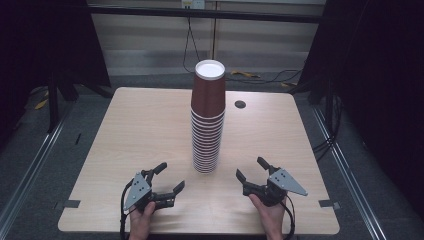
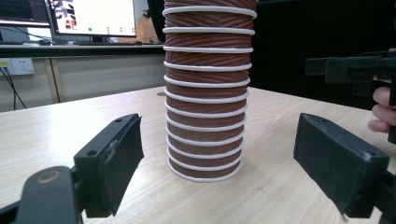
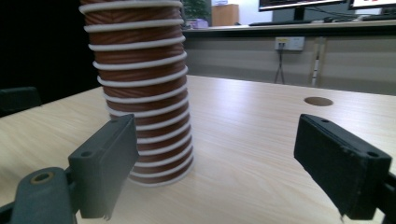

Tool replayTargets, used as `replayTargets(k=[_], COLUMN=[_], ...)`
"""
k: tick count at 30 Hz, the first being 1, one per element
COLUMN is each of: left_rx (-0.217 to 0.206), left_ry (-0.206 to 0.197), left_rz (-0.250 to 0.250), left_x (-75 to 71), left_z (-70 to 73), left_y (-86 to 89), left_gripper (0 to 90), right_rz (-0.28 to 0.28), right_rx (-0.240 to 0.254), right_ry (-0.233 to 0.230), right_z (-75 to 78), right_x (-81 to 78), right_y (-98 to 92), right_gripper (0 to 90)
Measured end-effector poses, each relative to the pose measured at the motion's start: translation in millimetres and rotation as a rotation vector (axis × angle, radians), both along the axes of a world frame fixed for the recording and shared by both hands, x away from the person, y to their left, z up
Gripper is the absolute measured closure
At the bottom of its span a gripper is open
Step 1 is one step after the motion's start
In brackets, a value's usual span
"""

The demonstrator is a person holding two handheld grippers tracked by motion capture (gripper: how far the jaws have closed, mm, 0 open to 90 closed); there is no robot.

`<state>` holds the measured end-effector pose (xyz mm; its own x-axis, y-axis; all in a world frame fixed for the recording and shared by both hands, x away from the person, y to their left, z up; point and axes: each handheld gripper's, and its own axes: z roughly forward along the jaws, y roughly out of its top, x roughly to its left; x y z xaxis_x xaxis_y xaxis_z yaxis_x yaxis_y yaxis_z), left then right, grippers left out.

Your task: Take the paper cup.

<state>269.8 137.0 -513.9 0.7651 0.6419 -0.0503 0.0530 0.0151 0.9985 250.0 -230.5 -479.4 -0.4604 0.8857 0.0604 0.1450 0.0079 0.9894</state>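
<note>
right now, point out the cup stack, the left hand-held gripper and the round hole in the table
cup stack point(image 1: 207, 125), high view, middle of its ribbed side
left hand-held gripper point(image 1: 170, 178), high view, between its open fingertips
round hole point(image 1: 240, 104), high view, its dark centre in the tabletop

The left gripper point(image 2: 217, 161) held its 2 black jaws wide apart, nothing between the pads. Beyond them an upside-down stack of brown paper cups point(image 2: 208, 93) stood on the wooden table point(image 2: 56, 135). The right gripper point(image 2: 355, 70) showed at the right edge.

Left gripper point(image 1: 166, 177) and right gripper point(image 1: 249, 168) — both spread wide, resting low
</note>
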Motion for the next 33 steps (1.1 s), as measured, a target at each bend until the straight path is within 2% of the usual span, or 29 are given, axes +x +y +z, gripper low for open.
replayTargets(k=[6, 12, 14, 18, 22, 23, 24, 25, 28, 30, 33], left_rx=[0.005, 0.001, 0.001, 0.001, 0.001, -0.001, 0.001, 0.001, 0.001, 0.002, 0.0], left_ry=[-0.004, 0.0, -0.002, -0.002, -0.003, -0.004, -0.004, -0.003, -0.004, -0.004, -0.003], left_rz=[0.001, -0.002, 0.0, -0.001, -0.002, 0.0, 0.0, -0.001, -0.002, -0.002, -0.004], left_x=[0.3, 0.0, 0.0, 0.0, -0.1, -0.2, -0.2, -0.1, -0.2, -0.2, -0.1], left_z=[0.1, 0.0, 0.0, 0.0, -0.1, -0.1, 0.0, 0.0, -0.1, -0.1, -0.1], left_y=[0.5, 0.0, -0.1, -0.1, -0.2, -0.4, -0.3, -0.1, -0.2, -0.1, -0.1], left_gripper=[15.5, 15.5, 15.5, 15.5, 15.5, 15.5, 15.5, 15.5, 15.5, 15.5, 15.5], right_rz=[0.041, 0.054, 0.051, 0.104, 0.135, 0.146, 0.172, 0.175, 0.19, 0.204, 0.219], right_rx=[0.036, 0.072, 0.062, 0.05, 0.019, 0.023, 0.014, 0.006, 0.012, 0.018, 0.03], right_ry=[-0.006, -0.016, -0.033, -0.036, -0.042, -0.04, 0.005, 0.012, 0.002, 0.001, 0.024], right_z=[9.9, 17.1, 19.8, 26.2, 33.8, 35.7, 40.4, 41.9, 44.7, 48.1, 54.0], right_x=[2.8, 6.5, 5.9, 6.6, 7.6, 8.3, 9.4, 10.7, 11.6, 12.9, 15.1], right_y=[0.9, 0.8, 0.9, 1.3, 2.9, 3.1, 3.9, 4.4, 4.4, 5.9, 7.6], right_gripper=[13.3, 13.8, 13.8, 21.5, 23.2, 23.5, 24.3, 23.8, 25.5, 23.5, 22.3])
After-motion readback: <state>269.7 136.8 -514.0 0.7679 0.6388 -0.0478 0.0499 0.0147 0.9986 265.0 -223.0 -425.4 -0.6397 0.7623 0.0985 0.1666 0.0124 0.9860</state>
